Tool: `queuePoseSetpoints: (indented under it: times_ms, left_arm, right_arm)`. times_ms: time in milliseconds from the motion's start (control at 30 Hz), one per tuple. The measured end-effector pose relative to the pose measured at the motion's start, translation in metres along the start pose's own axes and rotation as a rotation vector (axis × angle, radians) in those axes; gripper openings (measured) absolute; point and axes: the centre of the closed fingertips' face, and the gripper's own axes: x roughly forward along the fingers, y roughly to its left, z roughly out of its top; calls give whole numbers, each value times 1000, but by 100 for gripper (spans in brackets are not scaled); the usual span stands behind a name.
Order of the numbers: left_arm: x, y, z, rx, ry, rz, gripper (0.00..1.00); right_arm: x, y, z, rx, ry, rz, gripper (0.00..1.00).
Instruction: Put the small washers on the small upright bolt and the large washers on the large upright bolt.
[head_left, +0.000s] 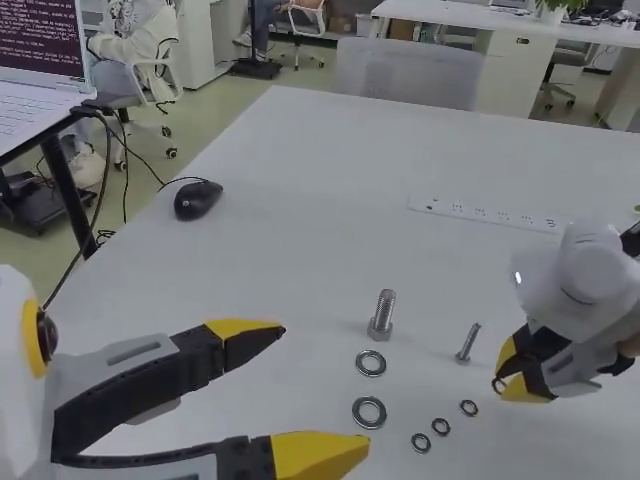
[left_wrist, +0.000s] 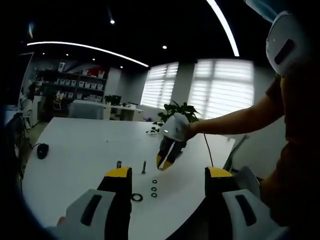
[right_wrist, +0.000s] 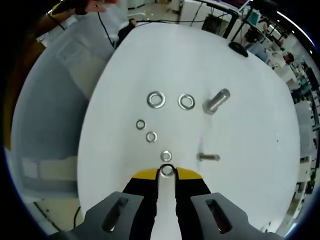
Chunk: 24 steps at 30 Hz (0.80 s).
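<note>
On the white table (head_left: 300, 200) the large bolt (head_left: 382, 312) and the thinner small bolt (head_left: 468, 342) stand upright. Two large washers (head_left: 371, 362) (head_left: 369, 411) lie flat in front of the large bolt. Three small washers (head_left: 469, 407) lie in a row in front of the small bolt. My right gripper (head_left: 512, 385) hovers just right of that row, shut on a small washer (right_wrist: 167, 171), a short way from the small bolt (right_wrist: 208, 157). My left gripper (head_left: 290, 395) is open and holds nothing, low at the front left, short of the large washers (left_wrist: 136, 197).
A black mouse (head_left: 197, 198) with its cable lies at the table's left. A white power strip (head_left: 490, 214) lies at the far right. A laptop (head_left: 30, 70) on a stand is off the left edge. Office chairs and desks stand beyond.
</note>
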Motion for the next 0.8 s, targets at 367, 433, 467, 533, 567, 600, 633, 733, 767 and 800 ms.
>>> queuePoseSetpoints:
  times_ms: [367, 433, 467, 533, 567, 600, 633, 733, 767, 800]
  left_arm:
    - [3, -1, 0, -2, 1, -4, 58]
    - [4, -1, -1, -4, 2, -5, 58]
    - [4, -1, -1, -5, 1, -4, 58]
    - [4, -1, -1, -6, 1, -3, 58]
    - [4, -1, -1, -6, 2, -1, 58]
    - [4, -1, -1, -7, 2, -1, 58]
    - [4, -1, -1, -7, 3, 1, 58]
    - [3, -1, -1, -8, 6, 4, 58]
    - [3, -1, -2, -7, 7, 5, 58]
    - [3, -1, -1, -7, 8, 6, 58]
  right_arm:
    - [-22, -42, 12, -3, -3, -71, 12]
    - [-22, -49, 15, 5, -5, -75, 12]
    - [-22, -51, 15, 4, -1, -76, 12]
    - [-20, -54, 15, -2, 6, -76, 12]
    - [-19, -55, 16, -3, 11, -73, 12]
    - [-19, -56, 17, -5, 10, -71, 12]
    - [-16, -56, 18, 0, 12, -64, 12]
    - [-10, -57, 16, -2, 29, -53, 12]
    - [-9, -56, 16, -3, 31, -49, 12]
    - [-7, -56, 15, -1, 33, -45, 12]
